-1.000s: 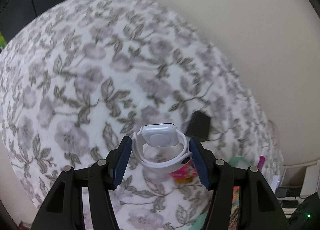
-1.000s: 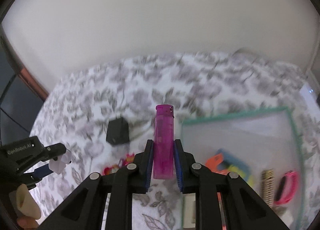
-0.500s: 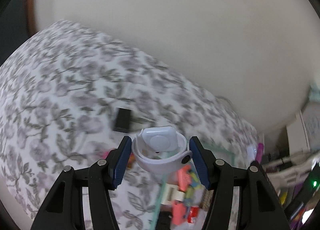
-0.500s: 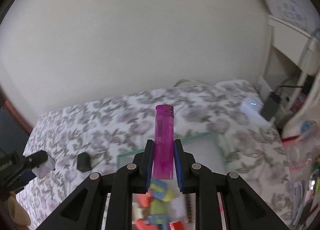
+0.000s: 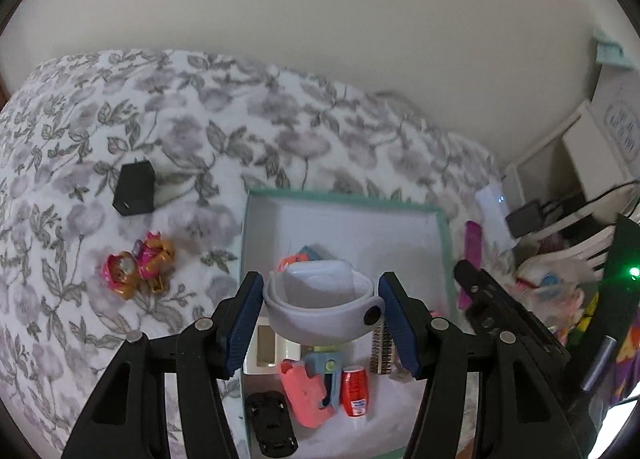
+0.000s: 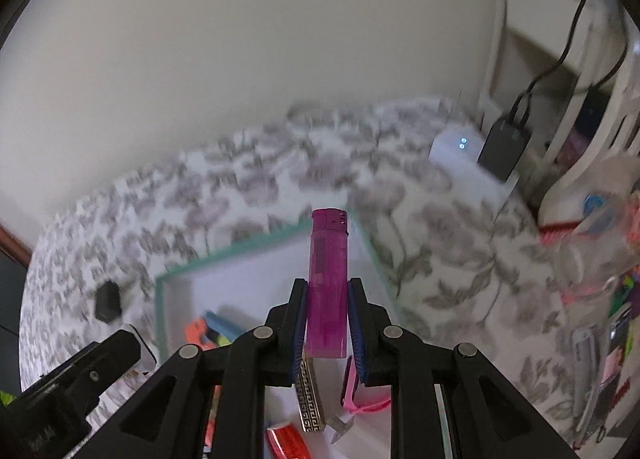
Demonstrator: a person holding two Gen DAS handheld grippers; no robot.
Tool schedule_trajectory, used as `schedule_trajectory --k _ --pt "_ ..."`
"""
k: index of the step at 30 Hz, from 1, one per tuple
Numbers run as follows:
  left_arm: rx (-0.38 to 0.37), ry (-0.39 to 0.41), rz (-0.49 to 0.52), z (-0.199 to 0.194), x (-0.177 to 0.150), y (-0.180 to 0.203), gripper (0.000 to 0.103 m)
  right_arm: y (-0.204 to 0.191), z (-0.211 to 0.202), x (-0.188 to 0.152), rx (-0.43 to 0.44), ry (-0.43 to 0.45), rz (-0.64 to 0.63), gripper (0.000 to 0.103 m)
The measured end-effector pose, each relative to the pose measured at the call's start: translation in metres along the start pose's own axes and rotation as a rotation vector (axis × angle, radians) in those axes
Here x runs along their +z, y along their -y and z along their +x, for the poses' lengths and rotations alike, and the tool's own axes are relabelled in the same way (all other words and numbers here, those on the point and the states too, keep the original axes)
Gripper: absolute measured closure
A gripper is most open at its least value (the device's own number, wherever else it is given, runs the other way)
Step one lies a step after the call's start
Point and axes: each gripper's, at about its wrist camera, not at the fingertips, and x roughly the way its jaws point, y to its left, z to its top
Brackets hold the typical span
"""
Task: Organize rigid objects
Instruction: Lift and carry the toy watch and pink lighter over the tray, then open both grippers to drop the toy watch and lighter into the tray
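Mid-carry: left gripper clamped white watch, right gripper pinched purple lighter, both at frame centre over green-rimmed tray. Next prob: lower, release w/o hitting contents.

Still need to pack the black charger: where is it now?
In the left wrist view the black charger lies on the floral bedspread, left of the green-rimmed tray, above the pink-and-gold toys.

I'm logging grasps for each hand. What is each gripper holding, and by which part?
Left gripper: white smartwatch, pinched across its looped band. Right gripper: translucent magenta lighter, clamped at its lower body.
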Motion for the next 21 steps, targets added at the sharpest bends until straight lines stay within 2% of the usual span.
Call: schedule_trajectory --k 8,21 --pt "0.027 -0.051 0.035 0.035 -0.013 0.008 0.042 0.013 0.043 -0.02 -0.025 -0.128 0.022 0.082" --pt "0.048 -0.091 0.048 0.055 -0.022 0.007 0.041 0.015 0.045 -0.022 -0.024 -0.143 0.029 0.081"
